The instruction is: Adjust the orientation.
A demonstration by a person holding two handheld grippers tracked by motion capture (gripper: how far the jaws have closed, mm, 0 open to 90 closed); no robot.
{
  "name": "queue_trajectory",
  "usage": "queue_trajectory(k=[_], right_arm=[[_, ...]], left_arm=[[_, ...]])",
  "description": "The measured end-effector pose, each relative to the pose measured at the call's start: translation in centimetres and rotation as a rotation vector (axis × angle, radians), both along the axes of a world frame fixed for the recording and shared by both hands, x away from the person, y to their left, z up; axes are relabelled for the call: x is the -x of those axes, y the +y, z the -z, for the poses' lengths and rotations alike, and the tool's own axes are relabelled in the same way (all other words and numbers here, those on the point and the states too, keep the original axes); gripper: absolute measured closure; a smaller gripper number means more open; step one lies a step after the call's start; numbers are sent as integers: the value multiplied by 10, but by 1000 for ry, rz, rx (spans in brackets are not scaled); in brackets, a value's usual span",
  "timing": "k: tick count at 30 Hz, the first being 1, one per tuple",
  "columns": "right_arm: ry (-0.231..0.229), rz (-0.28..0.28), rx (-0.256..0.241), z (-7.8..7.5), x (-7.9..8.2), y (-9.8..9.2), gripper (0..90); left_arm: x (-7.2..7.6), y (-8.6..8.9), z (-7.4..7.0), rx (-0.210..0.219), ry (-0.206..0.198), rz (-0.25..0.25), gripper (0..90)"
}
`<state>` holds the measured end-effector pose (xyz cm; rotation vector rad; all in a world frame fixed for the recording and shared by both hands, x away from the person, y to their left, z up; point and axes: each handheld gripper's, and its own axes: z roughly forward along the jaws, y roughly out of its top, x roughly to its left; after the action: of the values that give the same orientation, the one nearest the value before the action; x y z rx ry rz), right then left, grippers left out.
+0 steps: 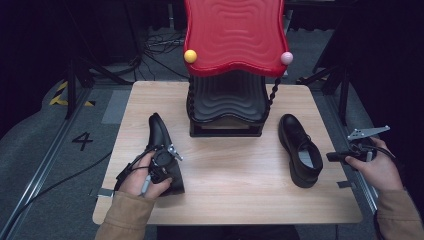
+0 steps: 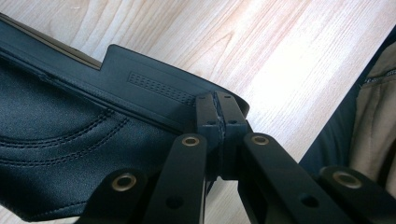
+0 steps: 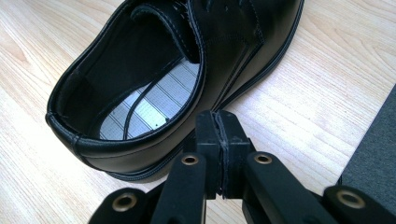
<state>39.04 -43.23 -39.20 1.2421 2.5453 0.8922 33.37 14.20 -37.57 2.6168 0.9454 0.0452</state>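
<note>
A black leather shoe (image 1: 159,134) lies on its side on the left of the wooden table (image 1: 235,195), sole and heel (image 2: 154,84) facing my left gripper (image 1: 166,169). In the left gripper view that gripper (image 2: 215,100) is shut, its tips against the heel with nothing between them. The matching black shoe (image 1: 299,149) stands upright at the right, opening up, with a lace lying on its pale insole (image 3: 149,107). My right gripper (image 1: 331,157) is just right of it, at the table's right edge. Its jaws (image 3: 218,117) are shut and empty beside the shoe's (image 3: 154,70) outer side.
A stand with a red wavy top (image 1: 234,32) and a black wavy lower shelf (image 1: 227,107) sits at the table's back centre, with a yellow ball (image 1: 190,56) and a pink ball (image 1: 286,58) at its corners. Grey floor and metal rails (image 1: 42,165) flank the table.
</note>
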Motion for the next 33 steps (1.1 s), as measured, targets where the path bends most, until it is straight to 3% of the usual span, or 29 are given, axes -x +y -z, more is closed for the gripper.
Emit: queue_trajectory(k=[5, 14, 24, 33], right_arm=[[5, 3, 1, 0, 1, 1, 882], [-4, 26, -6, -1, 8, -7, 869], [-17, 59, -14, -2, 23, -22, 854], [-22, 81, -20, -2, 34, -31, 840]], left_arm=[[-1, -11, -2, -32, -18, 14, 900], [-9, -28, -4, -20, -20, 32, 899], [-27, -62, 4, -16, 4, 75, 900], [-38, -77, 11, -38, 11, 46, 899]])
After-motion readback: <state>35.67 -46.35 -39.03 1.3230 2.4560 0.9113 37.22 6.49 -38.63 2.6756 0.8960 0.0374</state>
